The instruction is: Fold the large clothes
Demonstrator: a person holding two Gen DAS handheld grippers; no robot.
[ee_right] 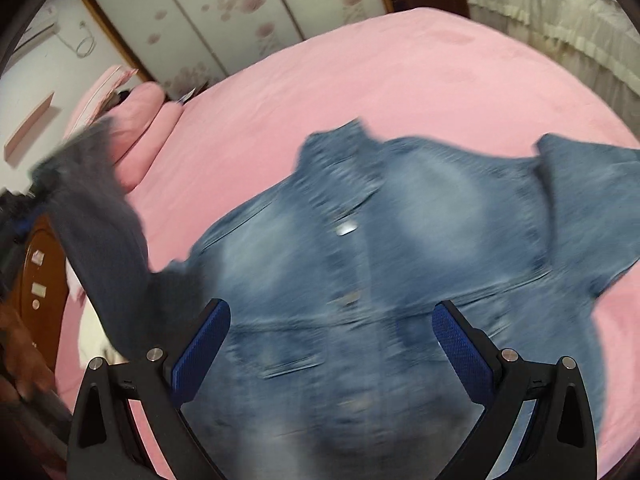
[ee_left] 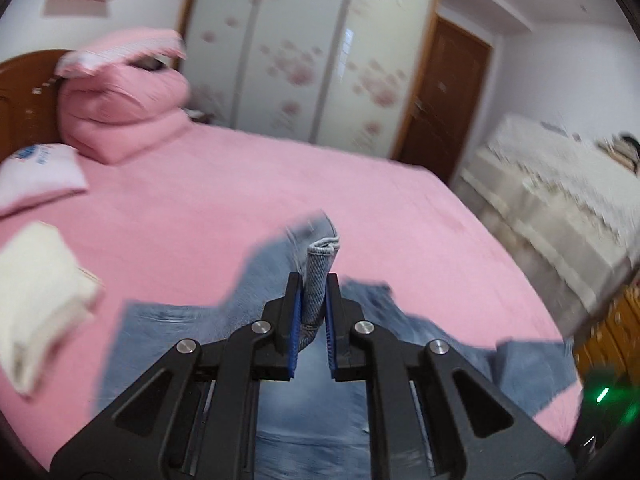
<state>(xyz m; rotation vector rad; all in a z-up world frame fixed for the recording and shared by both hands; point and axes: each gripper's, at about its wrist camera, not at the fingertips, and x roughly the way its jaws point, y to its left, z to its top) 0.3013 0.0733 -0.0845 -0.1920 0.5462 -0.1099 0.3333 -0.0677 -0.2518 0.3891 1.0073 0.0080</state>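
Across the lower middle of the right wrist view, a denim jacket (ee_right: 360, 264) lies spread front-up on the pink bed (ee_right: 400, 80), collar toward the top of the frame, one sleeve out at the right edge. The right gripper (ee_right: 332, 344) hovers over it with jaws spread wide and nothing between them. At the left edge of that view the other sleeve (ee_right: 104, 232) rises off the bed, blurred.

Only the left wrist view shows why: the left gripper (ee_left: 312, 312) has its jaws clenched on the sleeve cuff (ee_left: 320, 272), which stands up between the blue pads (ee_left: 294, 320). That view alone also shows a folded cream cloth (ee_left: 40, 300) at the left edge, stacked pink bedding (ee_left: 124, 112) at upper left, and a pillow (ee_left: 40, 176) with blue print too blurred to read.
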